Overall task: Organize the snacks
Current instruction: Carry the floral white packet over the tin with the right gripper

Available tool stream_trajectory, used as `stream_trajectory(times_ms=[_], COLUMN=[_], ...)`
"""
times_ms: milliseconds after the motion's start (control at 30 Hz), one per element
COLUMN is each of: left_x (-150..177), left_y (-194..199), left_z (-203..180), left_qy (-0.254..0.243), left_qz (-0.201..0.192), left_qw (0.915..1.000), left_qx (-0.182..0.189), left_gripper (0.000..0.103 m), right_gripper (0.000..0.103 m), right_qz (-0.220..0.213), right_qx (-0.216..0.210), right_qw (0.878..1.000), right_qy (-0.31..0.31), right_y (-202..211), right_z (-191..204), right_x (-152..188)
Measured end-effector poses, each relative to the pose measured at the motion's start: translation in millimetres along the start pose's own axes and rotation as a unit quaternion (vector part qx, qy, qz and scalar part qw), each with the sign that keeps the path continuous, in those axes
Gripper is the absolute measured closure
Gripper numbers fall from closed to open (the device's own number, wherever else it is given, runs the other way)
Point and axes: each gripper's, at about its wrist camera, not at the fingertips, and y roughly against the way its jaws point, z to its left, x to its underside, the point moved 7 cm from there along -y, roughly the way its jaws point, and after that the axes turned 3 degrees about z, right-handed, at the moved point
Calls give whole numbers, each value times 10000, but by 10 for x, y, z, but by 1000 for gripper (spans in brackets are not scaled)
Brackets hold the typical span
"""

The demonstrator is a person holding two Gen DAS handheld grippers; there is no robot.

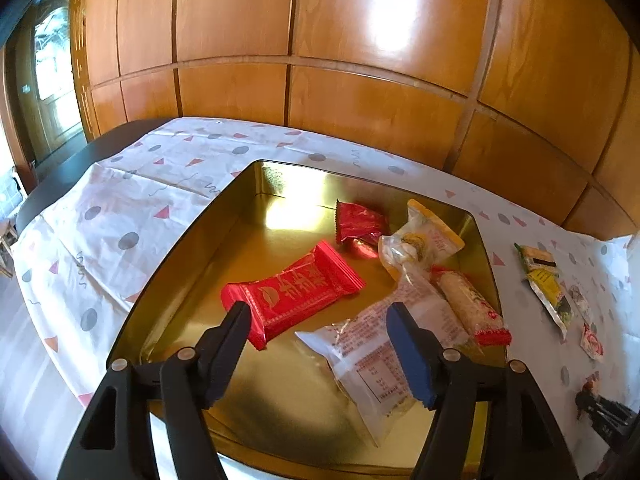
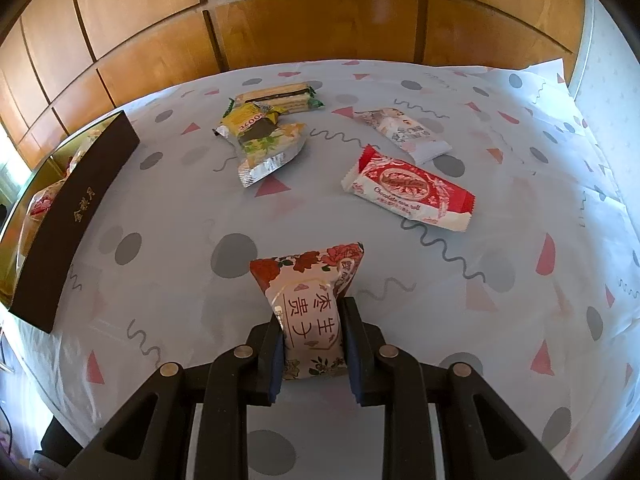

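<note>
Right gripper (image 2: 313, 344): jaws narrow, clamped on both sides of a floral snack packet (image 2: 310, 304), which stands up between the pads with its rose-printed top edge sticking out past the tips, above the patterned tablecloth (image 2: 168, 216). Left gripper (image 1: 320, 350): jaws wide, gripping nothing, hovering over the gold tin (image 1: 192, 264). Between the left tips lie the near end of a long red packet (image 1: 294, 294) and a clear white-printed packet (image 1: 380, 356) that runs under the right-hand finger; whether either finger touches a packet, I cannot tell. Only the left view shows the tin's inside: further in, a small red packet (image 1: 360, 224), a yellow-topped clear packet (image 1: 424, 240) and a pale roll with red ends (image 1: 472, 304) bunched at the tin's right side. Only the right view shows the loose snacks clearly: red-and-white chocolate roll packet (image 2: 410, 190) ahead and right of the jaws, a white packet (image 2: 404, 132) beyond it, a green-yellow wafer pile (image 2: 268, 132) ahead and left. The tin's dark outer wall (image 2: 80, 216) sits at far left there. The left view catches the wafer pile (image 1: 544, 280) only at its right edge, outside the tin.
</note>
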Motion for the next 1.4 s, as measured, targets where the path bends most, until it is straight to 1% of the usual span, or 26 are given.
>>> stream_trajectory(times_ms=[267, 367, 467, 700, 833, 967, 1133, 1400], left_x=[97, 114, 120, 135, 151, 157, 170, 193], left_y=[4, 8, 2, -9, -15, -24, -29, -42], left_z=[-104, -105, -91, -33, -21, -2, 34, 73], left_qy=[-206, -243, -267, -223, -200, -179, -140, -138], left_qz=[63, 59, 50, 64, 79, 91, 86, 68], left_qw=[9997, 9997, 9996, 9997, 9998, 9998, 9999, 9998], left_qx=[93, 81, 42, 21, 18, 40, 7, -99], left_gripper=[32, 32, 32, 32, 32, 32, 32, 30], right_gripper=[78, 78, 79, 79, 79, 79, 79, 79], right_qz=[65, 134, 132, -177, -238, -153, 167, 341], right_qx=[-217, -411, -683, -1277, -1445, -1470, -1284, -1211], right_qw=[9997, 9989, 9970, 9869, 9819, 9807, 9832, 9840], right_qy=[118, 205, 348, 966, 1201, 1278, 1285, 1265], right_y=[3, 7, 64, 357, 448, 440, 256, 125], right_z=[213, 361, 571, 1181, 1432, 1525, 1478, 1453], right_x=[3, 3, -32, -255, -255, -159, -13, 54])
